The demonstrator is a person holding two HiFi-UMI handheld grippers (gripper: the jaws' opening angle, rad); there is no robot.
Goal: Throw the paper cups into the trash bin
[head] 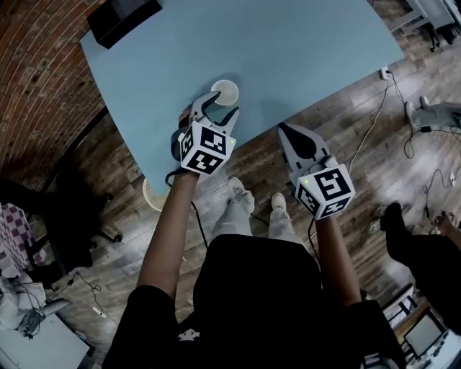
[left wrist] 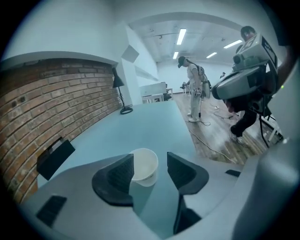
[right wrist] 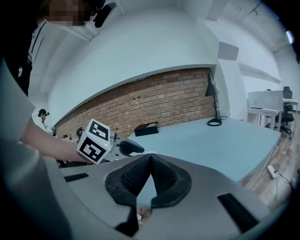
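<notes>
A pale blue desk [head: 288, 50] stands on a wooden floor beside a brick wall, with a black box [head: 122, 18] at its far left corner. One white paper cup [head: 224, 91] stands upright near the desk's near edge, mouth up and apparently empty. No other cup shows in any view.

The left claw [head: 218, 107] is wide open and reaches over the near edge, with the cup between its jaws. In the left gripper view one jaw lies close against the cup's side and the other stands clear of it, so nothing is gripped. The right claw [head: 283, 128] is closed on nothing and hangs over the floor just off the near edge.

The task looks barely begun: the cup is on the desk, unlifted. A pale round container [head: 153, 194] sits on the floor under the near left edge; it may be the bin, though too little of it shows to be sure. Left to do, as I judge it: close on the cup, lift it, carry it off the desk and drop it in.
</notes>
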